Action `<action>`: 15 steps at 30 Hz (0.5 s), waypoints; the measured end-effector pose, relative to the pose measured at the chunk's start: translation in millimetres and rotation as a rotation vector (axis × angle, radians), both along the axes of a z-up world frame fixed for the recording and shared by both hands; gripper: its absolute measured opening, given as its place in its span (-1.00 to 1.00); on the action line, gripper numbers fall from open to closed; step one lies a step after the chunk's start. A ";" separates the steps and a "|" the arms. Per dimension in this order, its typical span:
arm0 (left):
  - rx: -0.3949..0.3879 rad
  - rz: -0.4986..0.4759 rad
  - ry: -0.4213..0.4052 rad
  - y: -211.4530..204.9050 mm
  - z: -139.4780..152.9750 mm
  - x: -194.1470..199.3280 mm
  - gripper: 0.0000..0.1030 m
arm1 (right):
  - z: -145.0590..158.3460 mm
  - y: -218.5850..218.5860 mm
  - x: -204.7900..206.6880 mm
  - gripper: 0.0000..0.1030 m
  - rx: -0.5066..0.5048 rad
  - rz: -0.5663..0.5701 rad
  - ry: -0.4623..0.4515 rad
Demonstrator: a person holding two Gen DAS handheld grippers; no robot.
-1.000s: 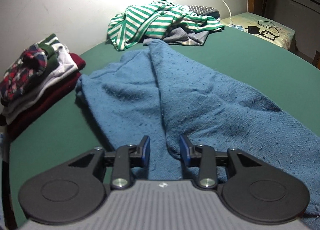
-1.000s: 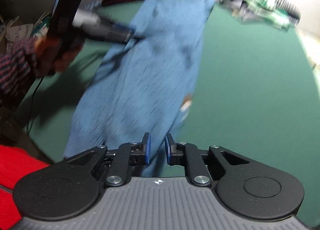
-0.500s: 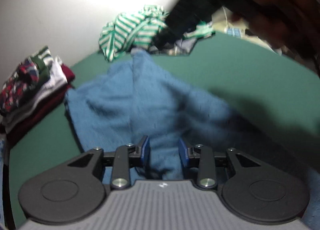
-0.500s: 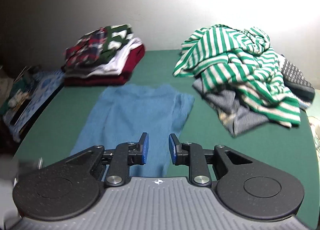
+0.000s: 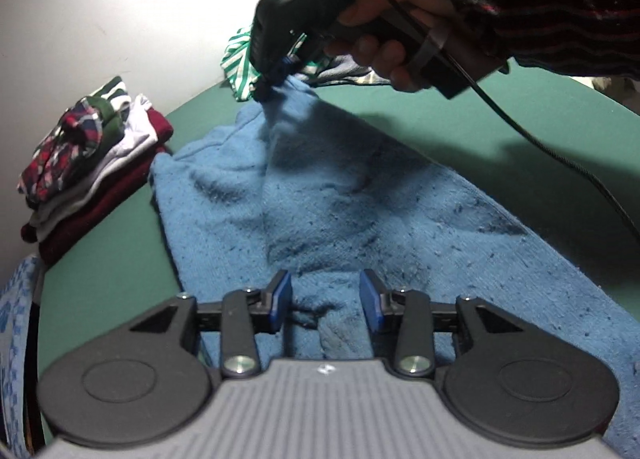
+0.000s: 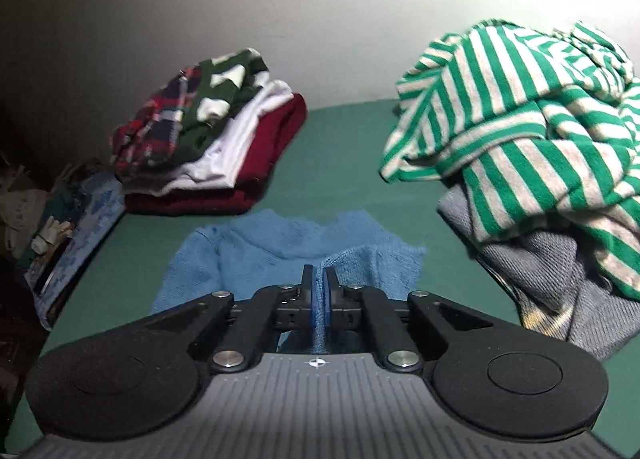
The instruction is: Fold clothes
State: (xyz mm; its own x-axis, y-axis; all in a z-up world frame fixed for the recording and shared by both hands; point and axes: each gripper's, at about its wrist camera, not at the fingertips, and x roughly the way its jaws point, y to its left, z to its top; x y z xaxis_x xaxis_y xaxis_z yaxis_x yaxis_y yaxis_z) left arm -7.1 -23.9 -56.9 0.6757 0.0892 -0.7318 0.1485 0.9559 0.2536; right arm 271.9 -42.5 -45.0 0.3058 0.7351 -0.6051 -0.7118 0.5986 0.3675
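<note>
A blue knitted garment [image 5: 360, 211] lies lengthwise on the green table [image 5: 460, 127]. My left gripper [image 5: 325, 301] hovers open over its near end, with cloth below the blue pads but not pinched. At the garment's far end my right gripper [image 5: 266, 89] is shut on a corner of it, a hand [image 5: 384, 47] in a striped sleeve holding the tool. In the right wrist view the right gripper [image 6: 319, 291] pinches a fold of the blue garment [image 6: 280, 247] between its blue pads.
A stack of folded clothes [image 6: 208, 131] with a maroon piece at the bottom stands at the table's left [image 5: 88, 163]. A green-and-white striped heap [image 6: 520, 119] over a grey garment [image 6: 560, 271] lies at the far right. A cable [image 5: 560, 151] trails from the right tool.
The right gripper has swung to the garment's far end, come down and shut on its corner. The left gripper has stayed open over the near end.
</note>
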 end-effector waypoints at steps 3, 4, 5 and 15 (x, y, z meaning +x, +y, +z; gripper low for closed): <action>-0.012 0.031 0.004 -2.9 -0.8 -1.7 -0.23 | -15.7 7.8 2.5 -0.93 -0.014 0.013 -0.019; -0.016 0.041 0.005 -3.8 -1.0 -2.3 -0.23 | -22.5 8.6 3.0 -0.93 -0.012 0.018 -0.026; -0.020 0.052 0.006 -4.8 -1.3 -2.8 -0.23 | -29.4 9.4 3.5 -0.96 -0.010 0.023 -0.034; -0.010 0.046 -0.045 -4.1 23.1 -6.3 -0.11 | 5.9 -42.6 -2.1 -0.54 0.048 0.034 -0.066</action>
State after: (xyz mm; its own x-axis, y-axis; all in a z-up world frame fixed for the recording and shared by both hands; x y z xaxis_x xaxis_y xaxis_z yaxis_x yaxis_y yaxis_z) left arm -13.4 -27.9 -33.8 0.7033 0.1144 -0.7016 0.0926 0.9638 0.2499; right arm 269.8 -85.1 -39.1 0.3178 0.7732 -0.5488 -0.7550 0.5565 0.3469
